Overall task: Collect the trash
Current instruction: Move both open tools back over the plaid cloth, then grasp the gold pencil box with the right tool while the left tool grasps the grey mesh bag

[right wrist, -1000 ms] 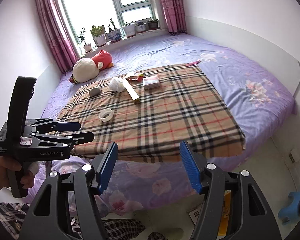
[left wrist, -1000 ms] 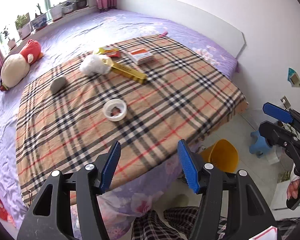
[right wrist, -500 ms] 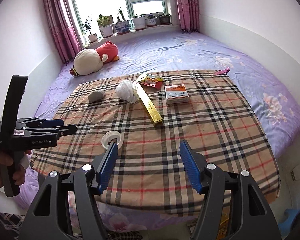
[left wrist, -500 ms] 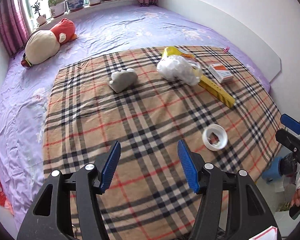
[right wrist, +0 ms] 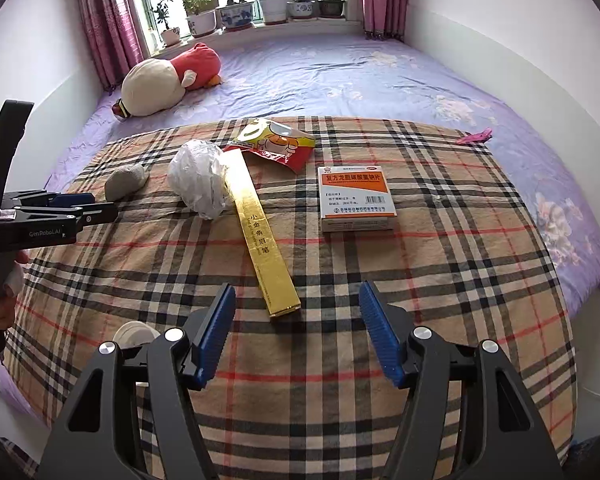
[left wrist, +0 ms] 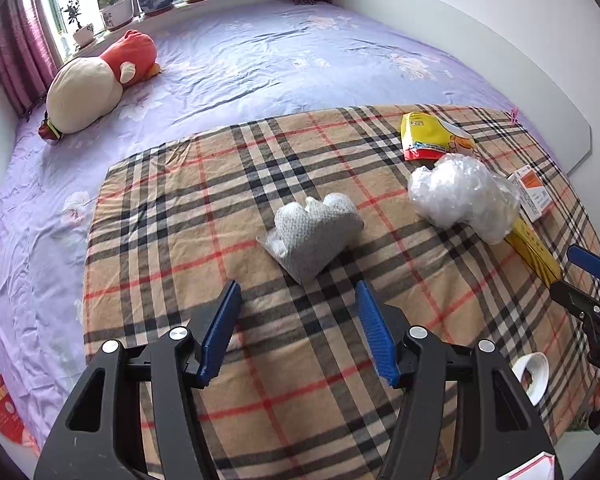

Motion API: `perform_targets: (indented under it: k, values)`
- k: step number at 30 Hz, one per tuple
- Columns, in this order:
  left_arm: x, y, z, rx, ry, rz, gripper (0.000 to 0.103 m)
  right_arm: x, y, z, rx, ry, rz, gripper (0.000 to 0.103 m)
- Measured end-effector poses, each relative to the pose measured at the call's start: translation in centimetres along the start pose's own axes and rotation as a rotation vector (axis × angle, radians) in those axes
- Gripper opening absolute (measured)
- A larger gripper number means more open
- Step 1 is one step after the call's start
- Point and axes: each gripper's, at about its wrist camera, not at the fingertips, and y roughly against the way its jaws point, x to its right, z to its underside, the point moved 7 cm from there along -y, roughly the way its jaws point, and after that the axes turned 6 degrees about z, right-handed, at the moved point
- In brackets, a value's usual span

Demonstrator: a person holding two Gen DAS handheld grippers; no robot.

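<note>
Trash lay scattered on the plaid blanket (right wrist: 440, 280) spread over the purple bed (right wrist: 340, 76): a grey mesh pouch (left wrist: 314, 236) sat just ahead of the left gripper (left wrist: 298, 332), w/ a crumpled clear plastic bag (left wrist: 462, 196) to its right and a yellow snack wrapper (left wrist: 430, 136) beyond that. In the right wrist view the long gold box (right wrist: 262, 236) ran from the bag toward the right gripper (right wrist: 298, 332), its near end just ahead of the fingertips, and the orange-white medicine box (right wrist: 356, 196) lay apart to the right. Both grippers were spread wide, nothing between the fingers. Hard to see: the white tape roll (left wrist: 534, 372) was cut off behind the right gripper's body in the left view and mostly hidden behind a finger in the right view; the medicine box was partly behind the plastic bag in the left view; the gold box's far end went under the bag. A plush toy (right wrist: 168, 80) lay near the window, a pink clip (right wrist: 476, 136) at the blanket's far corner. Vs half a sec before, both grippers had moved in closer over the blanket: pouch was now centred ahead of the left one, gold box end nearer the right one.
</note>
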Motion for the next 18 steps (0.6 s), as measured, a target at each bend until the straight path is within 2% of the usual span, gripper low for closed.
perform_targets:
  k: [9, 13, 14, 16, 18]
  values:
    - [-0.1, -1.5, -2.3, 0.023, -0.051, 0.001, 0.064, -1.7, -2.3, -1.7, -0.007, 0.034, -0.003, 0.066]
    - [-0.1, -1.6, -2.5, 0.040, -0.055, 0.007, 0.060, -2.2, -2.4, -2.0, -0.013, 0.040, -0.023, 0.064]
    - [0.0, -1.6, -2.6, 0.041, -0.059, 0.009, 0.059, -2.3, -2.5, -2.0, -0.014, 0.048, -0.011, 0.058]
    - [0.2, -1.5, -2.5, 0.041, -0.072, 0.017, 0.047, -2.6, -2.5, -2.2, -0.011, 0.056, -0.006, 0.044]
    - [0.6, -1.3, -2.4, 0.037, -0.086, 0.019, 0.040, -2.7, -2.4, -2.3, -0.014, 0.051, -0.007, 0.024]
